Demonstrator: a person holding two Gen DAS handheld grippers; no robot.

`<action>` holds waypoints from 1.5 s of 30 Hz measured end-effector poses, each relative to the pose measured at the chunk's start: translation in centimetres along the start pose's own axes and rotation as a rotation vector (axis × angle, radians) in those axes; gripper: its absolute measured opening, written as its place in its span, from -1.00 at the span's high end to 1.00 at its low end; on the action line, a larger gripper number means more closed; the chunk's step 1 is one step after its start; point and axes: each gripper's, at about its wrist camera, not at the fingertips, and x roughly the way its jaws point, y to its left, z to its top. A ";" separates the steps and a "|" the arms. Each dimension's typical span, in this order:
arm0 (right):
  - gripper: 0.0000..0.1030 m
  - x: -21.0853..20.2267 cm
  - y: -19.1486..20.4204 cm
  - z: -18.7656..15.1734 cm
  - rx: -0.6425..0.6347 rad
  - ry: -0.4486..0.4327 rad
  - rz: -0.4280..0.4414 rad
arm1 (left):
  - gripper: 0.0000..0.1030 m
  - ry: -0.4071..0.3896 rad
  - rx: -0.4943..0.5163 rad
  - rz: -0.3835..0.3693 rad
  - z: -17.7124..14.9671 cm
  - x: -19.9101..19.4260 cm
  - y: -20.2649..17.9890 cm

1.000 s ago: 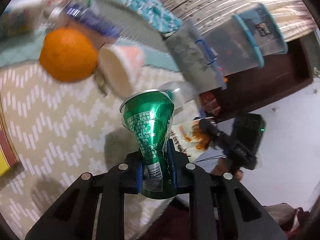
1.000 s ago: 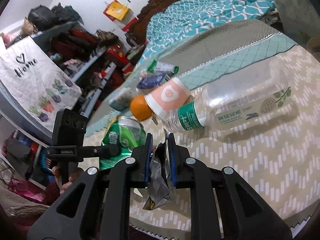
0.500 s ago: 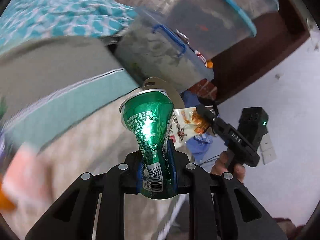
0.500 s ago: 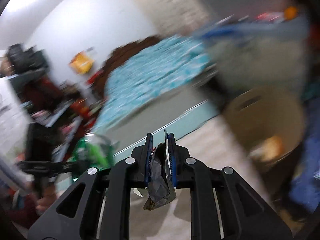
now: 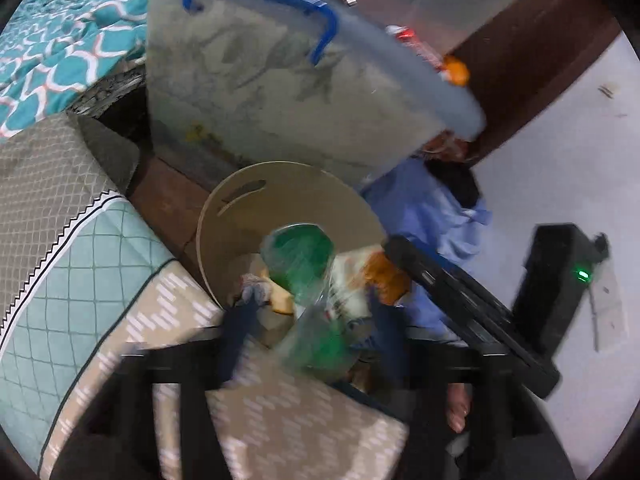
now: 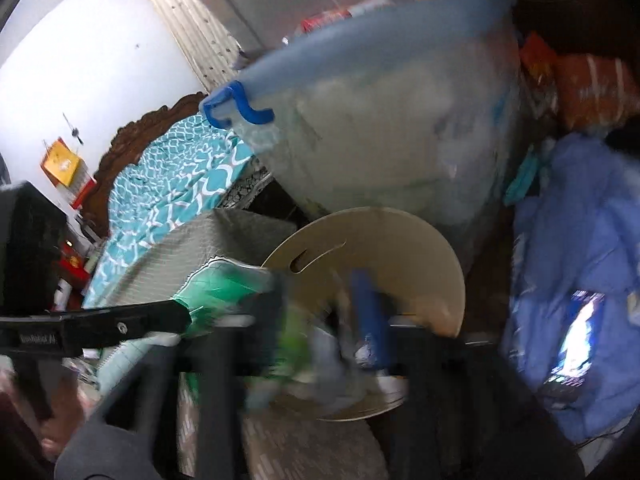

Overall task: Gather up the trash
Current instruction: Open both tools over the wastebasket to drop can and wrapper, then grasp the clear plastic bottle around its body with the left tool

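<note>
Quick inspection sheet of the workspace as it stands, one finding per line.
Surface: patterned bed cover, edge beside bin.
Job's things: green can, blurred, between the opening left claw's fingers over the tan bin; wrapper blurred, not identifiable.
Clutter: snack packet in bin; blue cloth on floor.
Grippers: both claws opening; right claw above bin.
Cables: nothing seen.
Surroundings: storage box with blue handle, teal bedspread.

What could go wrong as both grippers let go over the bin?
1. The left gripper is opening with the green can between its fingers, above the near rim of the bin; the can might clip the rim and land on the bedspread.
2. The right gripper is opening close beside the left one; the two could knock together.
3. The right gripper's wrapper is a blur, so whether it clears the rim is unclear.
</note>
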 end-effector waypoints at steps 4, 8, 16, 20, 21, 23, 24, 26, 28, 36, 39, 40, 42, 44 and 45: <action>-0.57 -1.1 0.3 0.0 -0.009 -0.043 -0.002 | -0.26 -0.020 -0.019 -0.029 0.1 -1.5 0.3; -0.53 -2.9 1.7 -0.6 -0.001 -0.044 0.067 | -0.26 -0.081 -0.005 -0.084 -1.2 -6.3 0.3; -0.31 -3.2 6.6 -6.9 0.002 0.137 0.278 | -0.31 -0.223 -0.066 0.003 -10.6 -19.7 6.6; -0.31 -2.9 9.7 -10.7 -0.021 0.206 0.345 | -0.31 -0.310 -0.210 0.143 -17.2 -27.2 12.5; -0.32 -2.7 10.6 -11.5 -0.033 0.216 0.351 | -0.31 -0.319 -0.236 0.164 -18.4 -28.1 13.4; -0.32 -1.8 11.8 -12.6 -0.024 0.237 0.350 | -0.36 -0.331 -0.302 0.160 -20.9 -29.3 15.4; -0.31 -1.3 12.2 -12.9 -0.009 0.251 0.351 | -0.38 -0.330 -0.323 0.156 -21.7 -29.3 15.9; -0.18 -0.4 13.0 -13.5 0.011 0.272 0.345 | -0.39 -0.321 -0.332 0.161 -22.6 -28.7 16.4; -0.10 0.0 13.7 -14.1 0.014 0.281 0.318 | -0.39 -0.311 -0.312 0.161 -23.0 -27.5 16.3; -0.07 -0.7 14.9 -15.6 0.043 0.288 0.266 | -0.69 -0.239 -0.215 0.100 -21.4 -20.6 14.1; -0.07 -0.2 14.4 -15.3 0.093 0.293 0.295 | -0.83 -0.186 -0.191 0.098 -20.4 -17.4 13.2; -0.07 0.0 14.1 -15.3 0.113 0.299 0.305 | -0.83 -0.156 -0.178 0.105 -19.9 -16.1 12.7; -0.05 0.7 13.7 -15.2 0.175 0.316 0.335 | -0.83 -0.118 -0.150 0.121 -19.5 -14.3 11.9; -0.05 1.1 13.6 -15.3 0.207 0.324 0.360 | -0.83 -0.090 -0.092 0.143 -19.2 -12.7 10.5; -0.05 1.4 13.6 -15.4 0.222 0.330 0.375 | -0.83 -0.081 -0.068 0.159 -19.2 -12.1 10.0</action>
